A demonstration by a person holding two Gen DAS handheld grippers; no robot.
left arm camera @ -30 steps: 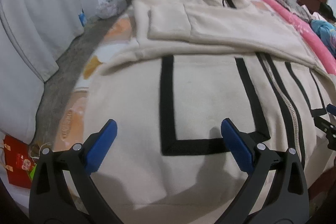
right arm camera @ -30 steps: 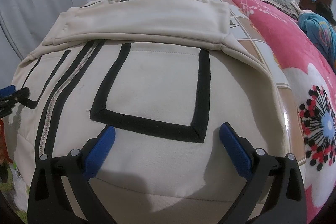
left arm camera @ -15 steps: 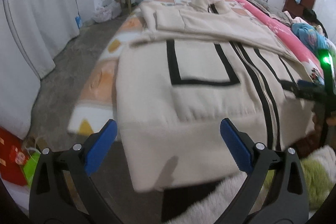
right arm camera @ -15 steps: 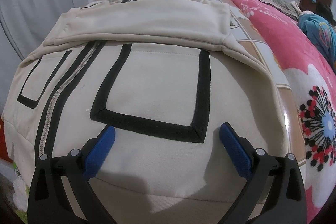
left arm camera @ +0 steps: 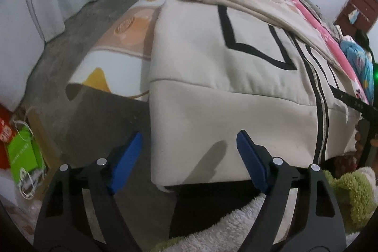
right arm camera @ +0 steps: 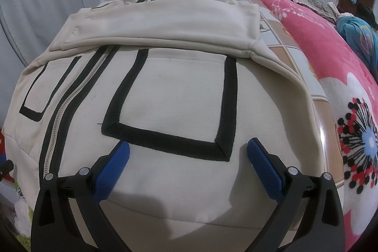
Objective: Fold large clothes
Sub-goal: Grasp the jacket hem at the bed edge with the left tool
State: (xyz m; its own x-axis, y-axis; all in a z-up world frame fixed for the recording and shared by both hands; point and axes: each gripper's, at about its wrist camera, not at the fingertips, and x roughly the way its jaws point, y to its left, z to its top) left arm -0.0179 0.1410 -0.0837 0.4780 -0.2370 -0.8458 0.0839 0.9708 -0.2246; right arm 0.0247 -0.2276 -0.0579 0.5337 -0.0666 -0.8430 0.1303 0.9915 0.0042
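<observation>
A cream zip-up jacket (left arm camera: 212,58) with black stripes and black-edged pockets lies flat on the bed, sleeves folded across its chest; its hem hangs over the near edge. It fills the right wrist view (right arm camera: 165,91). My left gripper (left arm camera: 189,150) is open and empty, just in front of the hem's left corner. My right gripper (right arm camera: 187,156) is open and empty, hovering over the hem below the right pocket. Part of the right gripper shows at the right edge of the left wrist view (left arm camera: 354,103).
The bed has a tiled-pattern sheet (left arm camera: 122,39) and a pink flowered blanket (right arm camera: 330,77) along its right side. Grey floor (left arm camera: 70,34), white curtain and a green-and-red bag (left arm camera: 21,152) lie left. A fluffy white-green item (left arm camera: 342,193) lies below the hem.
My left gripper has drawn back and dropped from over the left pocket to the hem's left corner at the bed edge. The right gripper has stayed put.
</observation>
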